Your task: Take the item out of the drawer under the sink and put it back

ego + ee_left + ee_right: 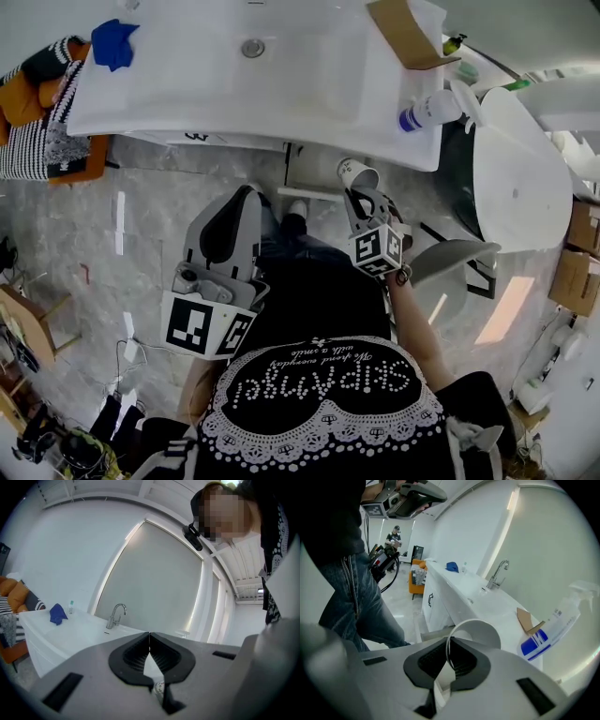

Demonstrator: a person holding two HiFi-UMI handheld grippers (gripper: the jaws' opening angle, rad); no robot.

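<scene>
right gripper [449, 660] clamped on wall of white paper cup [480, 634] just off white sink worktop [281, 84] front edge | cup looks light, thin, crushable, hold rim gently | left gripper [149, 648] closed, empty

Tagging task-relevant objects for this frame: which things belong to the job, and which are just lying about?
Job:
- paper cup, rim pinched in the jaws of the right gripper
- pulled-out drawer below the counter

Lying about:
- blue cloth, spray bottle and cardboard piece, all on that counter
- left gripper, jaws shut, empty
</scene>
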